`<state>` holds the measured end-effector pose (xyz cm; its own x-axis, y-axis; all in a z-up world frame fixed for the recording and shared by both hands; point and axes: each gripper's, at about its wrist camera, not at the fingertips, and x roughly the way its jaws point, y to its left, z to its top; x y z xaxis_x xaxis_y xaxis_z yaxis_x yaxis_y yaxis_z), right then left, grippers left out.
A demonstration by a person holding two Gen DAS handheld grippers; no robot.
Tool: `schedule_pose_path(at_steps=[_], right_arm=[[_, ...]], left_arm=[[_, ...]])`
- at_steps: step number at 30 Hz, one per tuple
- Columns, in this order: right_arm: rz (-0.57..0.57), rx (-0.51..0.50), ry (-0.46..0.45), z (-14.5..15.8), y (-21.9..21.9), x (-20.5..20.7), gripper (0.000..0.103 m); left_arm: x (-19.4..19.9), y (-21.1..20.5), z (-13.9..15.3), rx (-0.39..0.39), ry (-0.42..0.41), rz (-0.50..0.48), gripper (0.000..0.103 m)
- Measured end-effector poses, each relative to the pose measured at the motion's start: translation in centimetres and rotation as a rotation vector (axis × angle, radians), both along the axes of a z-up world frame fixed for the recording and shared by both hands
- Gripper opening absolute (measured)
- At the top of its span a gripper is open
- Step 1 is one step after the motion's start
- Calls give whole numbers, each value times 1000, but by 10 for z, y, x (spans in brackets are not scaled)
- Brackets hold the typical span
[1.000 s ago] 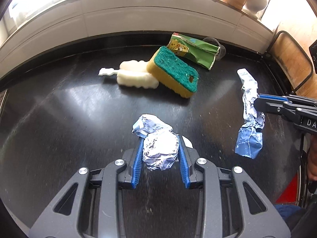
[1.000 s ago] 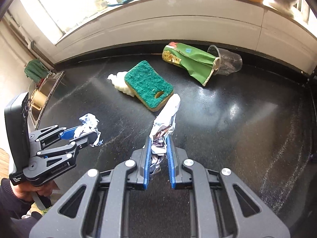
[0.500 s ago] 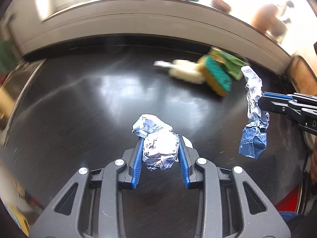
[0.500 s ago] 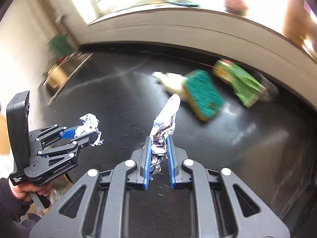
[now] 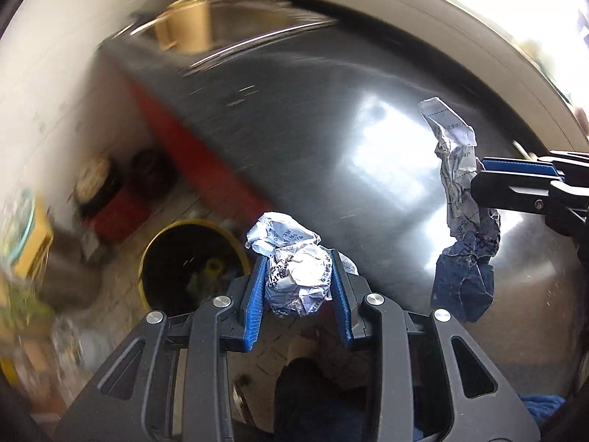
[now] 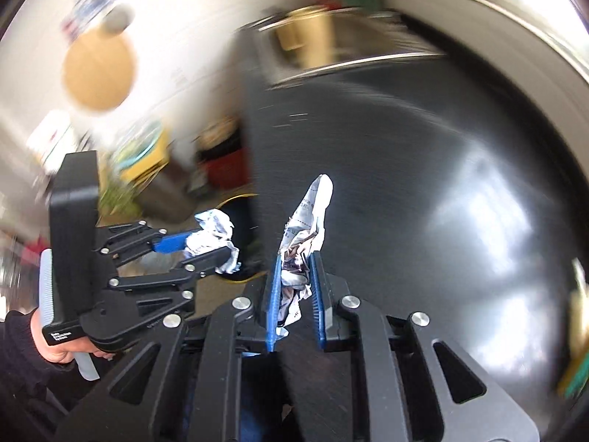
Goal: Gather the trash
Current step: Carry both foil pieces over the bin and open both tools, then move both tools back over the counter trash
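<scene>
Closest to the lens, the left gripper (image 5: 298,280) is clamped on a crumpled paper ball (image 5: 294,276), and beside it the right gripper (image 6: 294,283) is pinched tight on a long twisted wrapper (image 6: 305,232), both loads carried above the edge of the dark worktop (image 5: 313,118). Farther off, on the floor below, stands the yellow-rimmed bin (image 5: 184,254). I judge this the carry step, so next each load must be brought over the bin's mouth before either gripper opens.

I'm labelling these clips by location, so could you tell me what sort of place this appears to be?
Most likely a home kitchen: a dark glossy countertop runs to a steel sink set into it, and a yellow-rimmed bin with rubbish inside stands on the floor beside the counter. The surroundings are motion-blurred, so finer details stay uncertain.
</scene>
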<state>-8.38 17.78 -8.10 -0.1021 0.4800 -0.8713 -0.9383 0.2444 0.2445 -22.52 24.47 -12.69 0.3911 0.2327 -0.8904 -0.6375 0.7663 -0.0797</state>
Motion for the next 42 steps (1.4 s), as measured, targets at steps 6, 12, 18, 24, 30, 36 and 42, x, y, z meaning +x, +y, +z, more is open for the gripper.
schedule_pose_path(at_steps=[6,12,18,24,30,36,42], right_arm=[[249,-39,15,-29,100,-74,16],[372,-100,-12,-68,172,-109,16],[399,-181,-14,-106,218,-116,16],[411,-201,-18,-115,241,-122,17],[391,-178,-4,-103,240,-112,63],[325,-116,7,-68,213,-88,70],[105,-15,-19,-12,126,-26,85]], left_arm=[[-75,63,-32,-55,4,238,32],[-107,107,-67,-83,-10,343,32],[-111,137,-94,-106,-2,390,33],[-111,151,-103,-107,10,390,57],[-114,154,-105,-91,31,391,75],[-108,142,-85,-63,42,395,84],[-64,108,-44,-29,11,306,91]])
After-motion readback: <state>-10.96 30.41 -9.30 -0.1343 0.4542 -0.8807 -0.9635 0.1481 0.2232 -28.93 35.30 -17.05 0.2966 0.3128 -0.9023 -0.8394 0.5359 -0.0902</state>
